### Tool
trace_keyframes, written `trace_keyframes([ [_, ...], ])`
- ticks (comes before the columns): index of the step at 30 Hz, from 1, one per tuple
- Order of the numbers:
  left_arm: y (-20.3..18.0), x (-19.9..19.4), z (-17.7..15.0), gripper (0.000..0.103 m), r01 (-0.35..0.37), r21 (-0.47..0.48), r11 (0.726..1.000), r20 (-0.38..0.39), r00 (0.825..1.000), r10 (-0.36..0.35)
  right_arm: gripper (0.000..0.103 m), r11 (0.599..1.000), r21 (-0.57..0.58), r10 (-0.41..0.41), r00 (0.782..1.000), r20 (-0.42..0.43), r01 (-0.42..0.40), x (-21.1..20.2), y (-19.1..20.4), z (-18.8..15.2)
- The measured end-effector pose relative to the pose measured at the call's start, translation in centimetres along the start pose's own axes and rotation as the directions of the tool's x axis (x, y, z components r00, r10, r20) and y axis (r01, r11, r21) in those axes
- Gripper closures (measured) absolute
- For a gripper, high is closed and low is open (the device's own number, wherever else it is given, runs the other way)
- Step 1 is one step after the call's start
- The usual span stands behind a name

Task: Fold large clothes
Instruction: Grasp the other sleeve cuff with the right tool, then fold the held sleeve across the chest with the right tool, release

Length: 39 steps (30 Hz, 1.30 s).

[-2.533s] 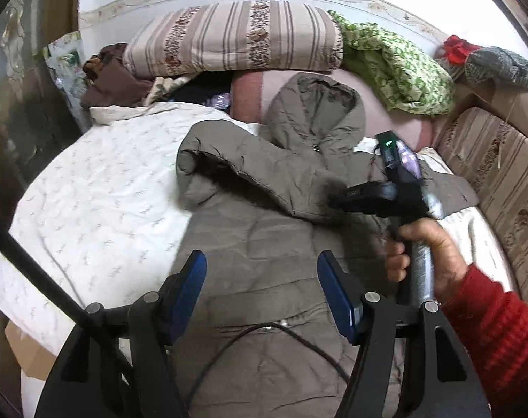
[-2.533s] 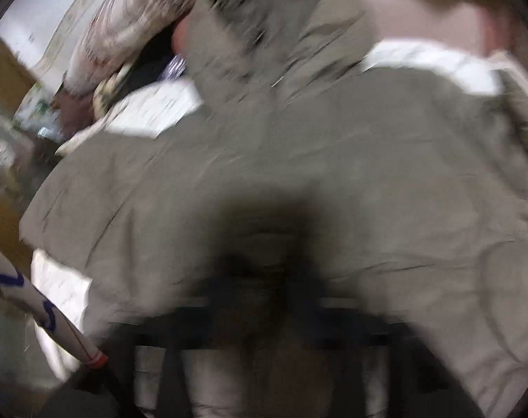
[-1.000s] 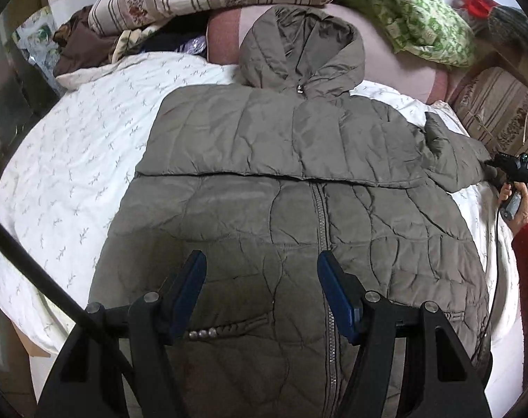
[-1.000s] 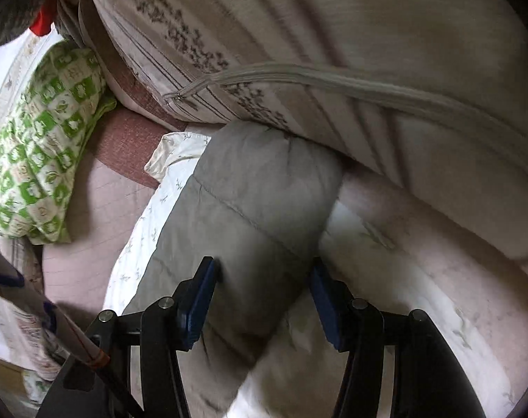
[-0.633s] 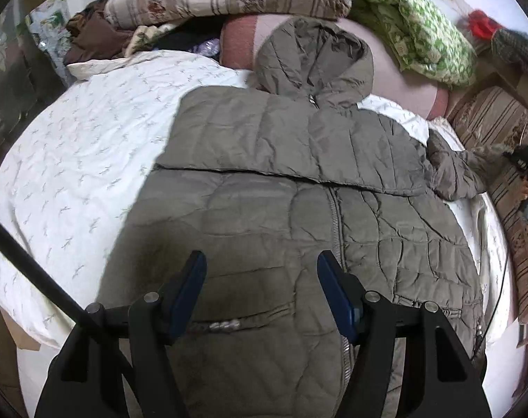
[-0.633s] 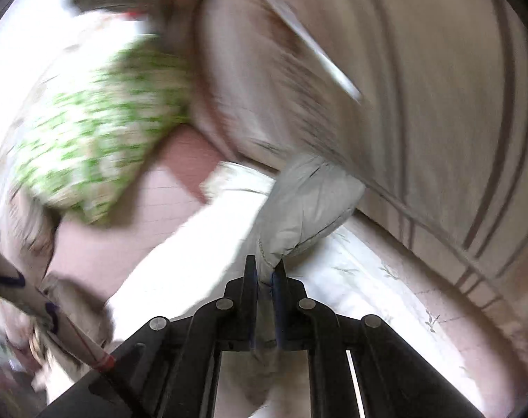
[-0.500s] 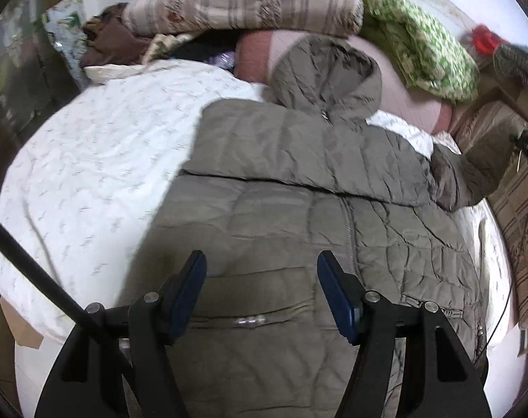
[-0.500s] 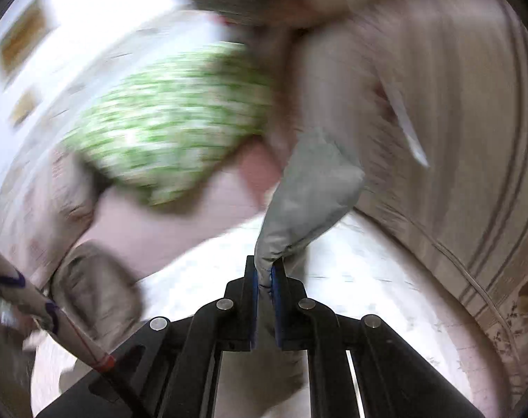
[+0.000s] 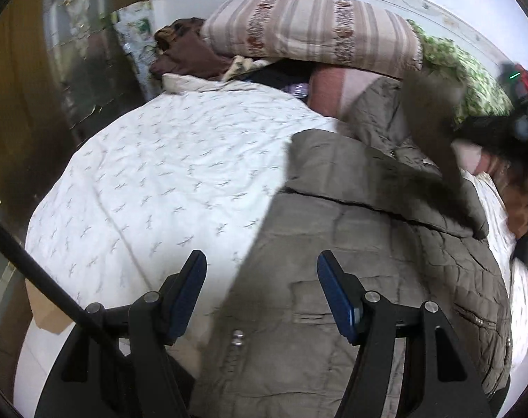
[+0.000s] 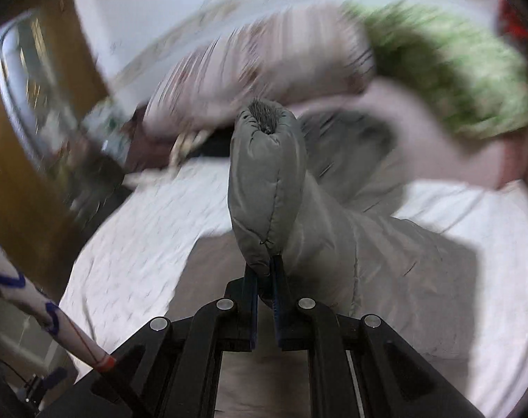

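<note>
Right gripper (image 10: 264,271): my jaws are pressed together on the sleeve cuff (image 10: 267,188), which stands up above the pads.
Left gripper (image 9: 260,292): my blue pads are spread, nothing between them; it hangs over the coat's lower hem.
Puffer coat (image 9: 368,261): grey-brown, hooded, front up on the white printed bedspread (image 9: 159,181), its sleeve lifted off the bed.
Hood (image 9: 379,111): against the pink blanket under the striped pillow (image 9: 309,31).
Background: green patterned quilt (image 9: 469,66) to the right.
</note>
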State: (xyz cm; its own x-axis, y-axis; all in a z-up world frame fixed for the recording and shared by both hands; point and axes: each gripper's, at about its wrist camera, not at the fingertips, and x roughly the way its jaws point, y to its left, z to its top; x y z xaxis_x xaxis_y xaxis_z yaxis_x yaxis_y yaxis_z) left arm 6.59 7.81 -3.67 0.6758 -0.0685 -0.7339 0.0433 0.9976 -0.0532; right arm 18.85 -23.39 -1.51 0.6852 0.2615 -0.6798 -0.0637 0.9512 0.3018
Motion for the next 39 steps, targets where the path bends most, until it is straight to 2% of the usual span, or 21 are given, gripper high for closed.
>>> trace_keyframes([
  [4, 1.8, 0.4, -0.2, 0.038, -0.016, -0.029, 0.999, -0.013, 1.0, 0.016, 0.094, 0.995, -0.084, -0.073, 0.985, -0.154, 0.06, 8.7, 3.8, -4.0],
  [6, 2.6, 0.5, -0.2, 0.038, -0.029, -0.039, 0.999, -0.014, 1.0, 0.028, 0.092, 0.977, -0.158, -0.172, 0.97, -0.171, 0.145, 11.4, 4.5, -5.4],
  [8, 3.1, 0.6, -0.2, 0.038, -0.041, -0.049, 0.998, -0.015, 0.999, 0.041, 0.086, 0.95, -0.242, -0.238, 0.96, -0.148, 0.198, 12.1, 5.6, -6.7],
  [9, 3.2, 0.7, -0.1, 0.038, -0.045, -0.053, 0.998, -0.017, 0.999, 0.044, 0.08, 0.939, -0.278, -0.25, 0.958, -0.141, 0.204, 11.8, 6.0, -7.0],
  [11, 3.2, 1.0, 0.4, 0.038, -0.046, -0.06, 0.997, -0.021, 0.999, 0.045, 0.035, 0.925, -0.334, -0.234, 0.964, -0.123, 0.182, 10.1, 6.5, -7.6],
  [12, 3.1, 1.2, 0.6, 0.038, -0.041, -0.061, 0.997, -0.022, 0.999, 0.04, 0.029, 0.916, -0.35, -0.239, 0.967, -0.091, 0.194, 9.0, 6.9, -7.5],
  [13, 2.8, 1.4, 1.0, 0.038, -0.034, -0.063, 0.997, -0.021, 0.999, 0.033, 0.027, 0.895, -0.382, -0.262, 0.965, -0.033, 0.23, 7.5, 7.0, -7.7],
  [14, 2.6, 1.6, 1.2, 0.038, -0.029, -0.063, 0.998, -0.02, 0.999, 0.028, 0.027, 0.875, -0.409, -0.286, 0.958, -0.002, 0.26, 6.5, 7.0, -7.7],
  [17, 1.0, 2.8, 2.5, 0.038, 0.005, -0.053, 0.999, -0.021, 1.0, -0.006, 0.027, 0.85, -0.422, -0.335, 0.942, 0.029, 0.315, 3.9, 5.4, -7.9],
  [22, -3.1, 7.0, 5.7, 0.038, 0.048, 0.011, 0.999, -0.048, 0.998, -0.047, 0.027, 0.876, -0.285, -0.402, 0.915, 0.014, 0.389, 1.6, -0.5, -6.5],
  [25, -6.3, 10.7, 7.8, 0.038, 0.087, 0.062, 0.994, -0.102, 0.992, -0.08, 0.027, 0.845, -0.246, -0.487, 0.874, 0.015, 0.475, 0.6, -3.9, -6.2],
  [27, -8.4, 13.9, 9.0, 0.038, 0.124, 0.089, 0.988, -0.15, 0.983, -0.11, 0.027, 0.832, -0.23, -0.515, 0.857, 0.017, 0.504, 0.0, -5.3, -6.1],
  [29, -9.7, 16.4, 9.7, 0.038, 0.169, 0.085, 0.982, -0.186, 0.971, -0.15, 0.027, 0.83, -0.214, -0.523, 0.852, 0.018, 0.515, -0.6, -6.1, -6.2],
  [33, -12.0, 20.7, 10.5, 0.039, 0.245, 0.052, 0.968, -0.266, 0.938, -0.223, 0.027, 0.812, -0.211, -0.551, 0.834, 0.029, 0.543, -1.1, -6.9, -6.4],
  [34, -12.4, 21.3, 10.5, 0.057, 0.255, 0.045, 0.966, -0.28, 0.931, -0.233, 0.027, 0.806, -0.216, -0.559, 0.829, 0.032, 0.552, -1.0, -6.9, -6.4],
  [35, -12.9, 21.8, 10.4, 0.064, 0.254, 0.047, 0.966, -0.297, 0.927, -0.229, 0.027, 0.803, -0.217, -0.562, 0.826, 0.034, 0.555, -1.0, -6.9, -6.4],
  [37, -13.2, 21.8, 10.4, 0.074, 0.211, 0.055, 0.976, -0.298, 0.937, -0.185, 0.027, 0.802, -0.215, -0.563, 0.825, 0.036, 0.557, -1.1, -6.6, -6.4],
  [39, -12.8, 21.1, 10.4, 0.076, 0.191, 0.054, 0.98, -0.279, 0.945, -0.169, 0.027, 0.804, -0.208, -0.563, 0.826, 0.034, 0.557, -1.3, -6.4, -6.6],
])
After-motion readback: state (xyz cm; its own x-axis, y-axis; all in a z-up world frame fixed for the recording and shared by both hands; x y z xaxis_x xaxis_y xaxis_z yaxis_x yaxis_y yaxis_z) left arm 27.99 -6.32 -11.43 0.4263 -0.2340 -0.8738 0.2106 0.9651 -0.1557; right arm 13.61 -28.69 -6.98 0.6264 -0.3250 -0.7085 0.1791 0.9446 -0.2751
